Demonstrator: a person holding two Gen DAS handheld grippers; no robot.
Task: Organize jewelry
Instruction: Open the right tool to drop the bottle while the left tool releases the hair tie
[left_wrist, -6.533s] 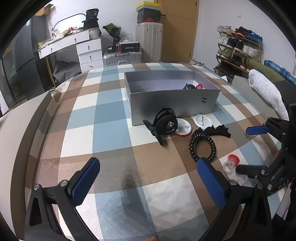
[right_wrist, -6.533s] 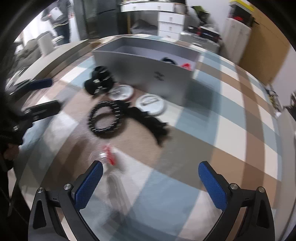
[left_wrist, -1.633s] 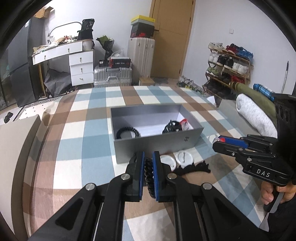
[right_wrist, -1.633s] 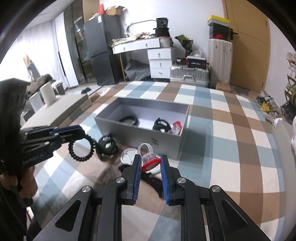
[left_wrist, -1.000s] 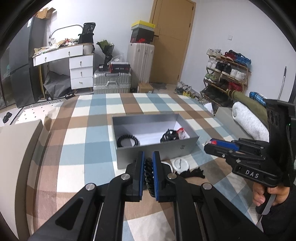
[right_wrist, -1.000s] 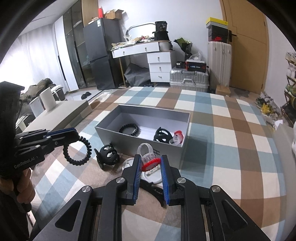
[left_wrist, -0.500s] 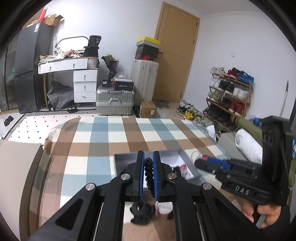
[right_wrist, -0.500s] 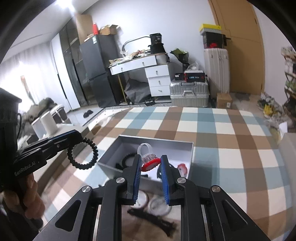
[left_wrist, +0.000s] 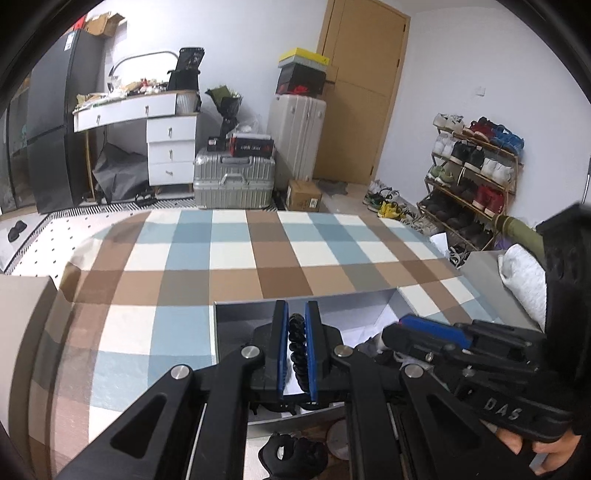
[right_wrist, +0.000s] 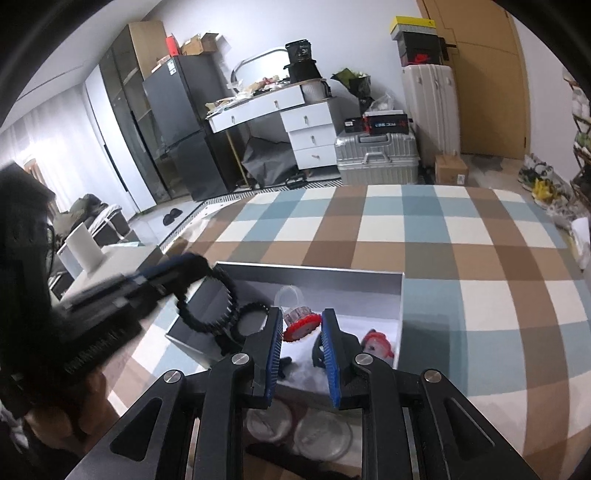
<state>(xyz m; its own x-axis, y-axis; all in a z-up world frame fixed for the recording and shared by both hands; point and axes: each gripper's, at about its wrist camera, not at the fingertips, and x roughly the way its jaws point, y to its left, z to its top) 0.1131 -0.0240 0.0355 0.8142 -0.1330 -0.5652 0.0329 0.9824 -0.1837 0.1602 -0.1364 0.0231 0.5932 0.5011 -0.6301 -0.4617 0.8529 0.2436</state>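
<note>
Delivery into the grey box is the step in hand, judged from how both loads hang over it. A black coiled hair tie is pinched between the pressed-together pads of the left gripper, above the box's near left part. The right gripper has just been opening; a clear clip with a red toothed edge sits between its blue pads and appears to be slipping free above the white lining. Another black tie and a red clip are already lying inside. Two white discs are left on the checked surface before the box. Next, the left pads would need spreading over a bare patch.
</note>
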